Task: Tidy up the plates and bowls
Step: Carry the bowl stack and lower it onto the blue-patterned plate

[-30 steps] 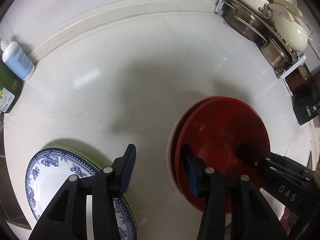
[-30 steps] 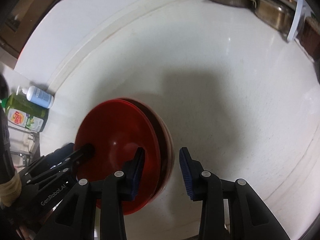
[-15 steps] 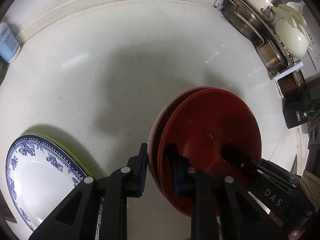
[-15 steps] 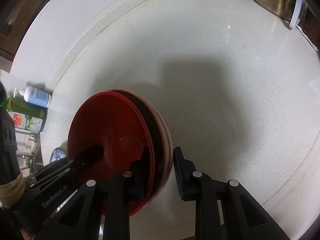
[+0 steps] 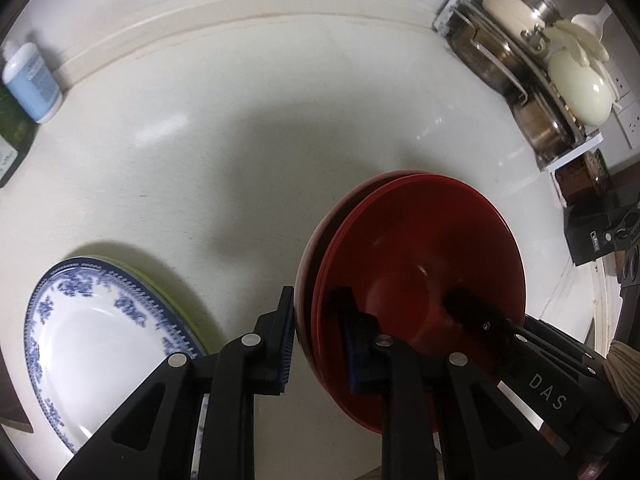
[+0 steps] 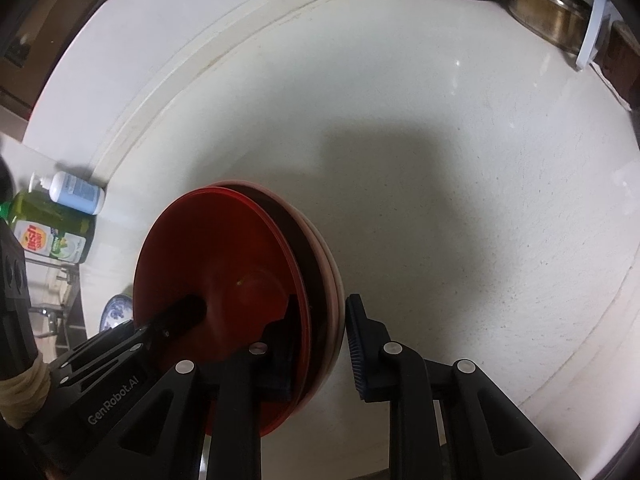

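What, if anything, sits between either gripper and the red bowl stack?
Nothing visible. The left gripper and right gripper each already straddle opposite rims of the red bowl stack, one finger inside and one outside.

A pale speckled stone surface [image 5: 224,128] runs back to a cream raised edge. At its far left stand a white pump bottle with a blue label [image 6: 76,193] and, beside it, a green dish-soap bottle [image 6: 52,232]. At the far right, a white wire rack [image 5: 520,80] holds steel pots [image 5: 538,128] and a cream lidded pot [image 5: 580,92].
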